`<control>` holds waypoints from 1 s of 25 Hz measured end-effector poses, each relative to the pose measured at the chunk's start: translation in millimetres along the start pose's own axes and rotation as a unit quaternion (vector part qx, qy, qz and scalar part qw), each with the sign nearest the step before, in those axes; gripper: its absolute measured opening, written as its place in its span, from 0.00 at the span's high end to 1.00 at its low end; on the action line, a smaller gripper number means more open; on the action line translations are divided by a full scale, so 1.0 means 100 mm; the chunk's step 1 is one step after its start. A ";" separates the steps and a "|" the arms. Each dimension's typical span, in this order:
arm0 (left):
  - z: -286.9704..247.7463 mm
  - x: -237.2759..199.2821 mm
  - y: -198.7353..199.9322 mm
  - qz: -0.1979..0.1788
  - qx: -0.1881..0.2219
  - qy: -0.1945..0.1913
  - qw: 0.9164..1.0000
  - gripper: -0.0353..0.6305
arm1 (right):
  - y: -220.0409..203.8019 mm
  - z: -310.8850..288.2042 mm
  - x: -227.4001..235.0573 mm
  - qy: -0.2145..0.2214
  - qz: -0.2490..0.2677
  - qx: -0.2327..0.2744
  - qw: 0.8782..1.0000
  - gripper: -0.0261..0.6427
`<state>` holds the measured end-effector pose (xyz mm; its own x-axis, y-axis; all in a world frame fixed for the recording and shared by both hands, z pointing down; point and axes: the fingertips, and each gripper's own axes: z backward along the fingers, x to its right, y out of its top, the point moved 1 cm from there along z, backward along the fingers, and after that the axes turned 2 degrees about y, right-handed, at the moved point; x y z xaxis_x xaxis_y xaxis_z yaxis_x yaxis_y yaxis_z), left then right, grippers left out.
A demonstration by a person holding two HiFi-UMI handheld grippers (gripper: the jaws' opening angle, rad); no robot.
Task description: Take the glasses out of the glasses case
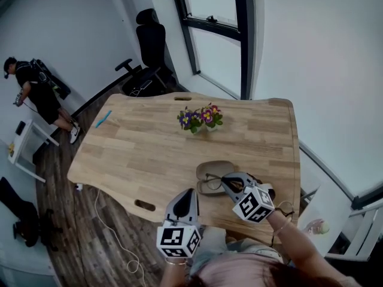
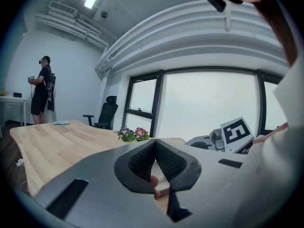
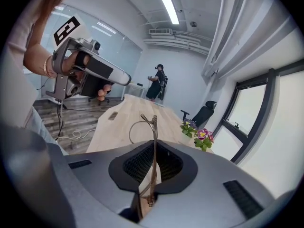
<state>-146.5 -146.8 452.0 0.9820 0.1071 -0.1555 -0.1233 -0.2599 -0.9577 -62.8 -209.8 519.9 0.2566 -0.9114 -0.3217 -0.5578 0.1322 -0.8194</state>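
An open tan glasses case (image 1: pixel 216 168) lies near the table's (image 1: pixel 143 154) front edge. Thin metal-framed glasses (image 1: pixel 210 177) hang just over it, and my right gripper (image 1: pixel 226 181) is shut on them. In the right gripper view the frame (image 3: pixel 153 127) stands upright between the shut jaws of the right gripper (image 3: pixel 153 148), one lens ring sticking out ahead. My left gripper (image 1: pixel 192 192) hovers at the front edge, left of the case, with its jaws shut on nothing. Seen from the left gripper view, the tips of the left gripper (image 2: pixel 155 144) touch; the right gripper (image 2: pixel 223 137) shows beyond them.
A pot of purple and yellow flowers (image 1: pixel 200 118) stands mid-table, and a blue item (image 1: pixel 103 119) lies near the far left corner. A black office chair (image 1: pixel 149 40) is by the window. A person (image 1: pixel 36 94) stands at a small white table (image 1: pixel 27 139). A cable (image 1: pixel 111 232) trails on the floor.
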 end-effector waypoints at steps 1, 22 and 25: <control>0.02 0.02 0.00 -0.001 0.001 0.001 1.000 0.95 | 0.01 0.03 0.00 -0.003 -0.003 0.004 1.000 0.94; 0.30 0.38 0.13 -0.008 0.033 0.021 0.999 0.95 | 0.18 0.69 0.10 -0.081 -0.089 0.088 0.989 0.94; 0.31 0.41 0.16 -0.009 0.035 0.020 0.999 0.95 | 0.20 0.78 0.14 -0.095 -0.102 0.101 0.985 0.94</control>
<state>-112.8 -116.5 422.4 0.9891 0.0719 -0.1287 -0.1130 -0.1901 -0.9752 -8.9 -189.2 462.1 0.5005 -0.8404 -0.2081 -0.3162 0.0464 -0.9476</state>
